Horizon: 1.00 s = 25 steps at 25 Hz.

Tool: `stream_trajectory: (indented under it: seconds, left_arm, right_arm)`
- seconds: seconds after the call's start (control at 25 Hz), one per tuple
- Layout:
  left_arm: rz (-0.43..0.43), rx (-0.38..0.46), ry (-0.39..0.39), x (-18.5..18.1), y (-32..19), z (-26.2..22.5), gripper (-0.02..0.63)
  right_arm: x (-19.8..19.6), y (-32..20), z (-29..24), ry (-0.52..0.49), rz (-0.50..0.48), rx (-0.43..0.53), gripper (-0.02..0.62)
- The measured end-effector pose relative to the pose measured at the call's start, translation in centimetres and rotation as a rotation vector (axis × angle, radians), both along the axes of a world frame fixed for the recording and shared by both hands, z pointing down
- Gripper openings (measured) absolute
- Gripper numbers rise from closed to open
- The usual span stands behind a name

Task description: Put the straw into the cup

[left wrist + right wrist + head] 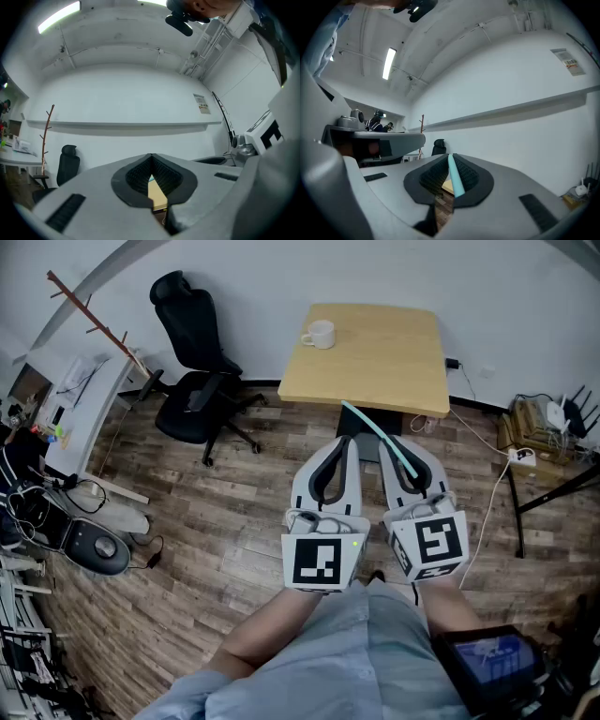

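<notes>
A white cup (319, 334) stands near the far left corner of a light wooden table (375, 362). Both grippers are held side by side over the floor, short of the table's near edge. My right gripper (401, 442) is shut on a teal straw (380, 432), which sticks out forward and to the left toward the table. In the right gripper view the straw (455, 177) lies clamped between the dark pads (471, 178). My left gripper (339, 441) is shut with nothing in it; in the left gripper view its tips (151, 158) meet, and a sliver of table (157, 193) shows through the gap.
A black office chair (197, 381) stands left of the table, beside a wooden coat rack (94, 320) and a white desk (80, 399). Cables, a power strip (521, 456) and routers (562, 416) lie at the right. The floor is wood plank.
</notes>
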<state>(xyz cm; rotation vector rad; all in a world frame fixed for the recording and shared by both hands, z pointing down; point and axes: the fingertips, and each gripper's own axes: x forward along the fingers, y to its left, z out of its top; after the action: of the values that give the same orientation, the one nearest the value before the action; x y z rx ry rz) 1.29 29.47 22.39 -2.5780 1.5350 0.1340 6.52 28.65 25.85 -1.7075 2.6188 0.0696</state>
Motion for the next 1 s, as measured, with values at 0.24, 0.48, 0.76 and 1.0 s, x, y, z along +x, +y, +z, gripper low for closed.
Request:
stream_trajectory:
  seconds: [0.24, 0.48, 0.76, 1.0]
  left_arm:
    - [-0.008, -0.016, 0.006, 1.4, -0.2, 0.3, -0.008]
    - [-0.023, -0.018, -0.008, 2.9, -0.4, 0.7, -0.008]
    - [-0.041, -0.017, -0.014, 3.7, -0.9, 1.3, -0.008]
    - [-0.067, -0.051, 0.018, 3.1, -2.3, 2.6, -0.008]
  right_arm:
    - [1.5, -0.1, 0.3, -0.004, -0.001, -0.007, 0.024]
    - [3.1, -0.4, 0.5, -0.011, -0.012, -0.006, 0.024]
    - [3.7, -0.8, 0.8, -0.025, -0.048, 0.002, 0.025]
    - [3.4, -2.3, 1.6, -0.016, -0.067, -0.019, 0.025]
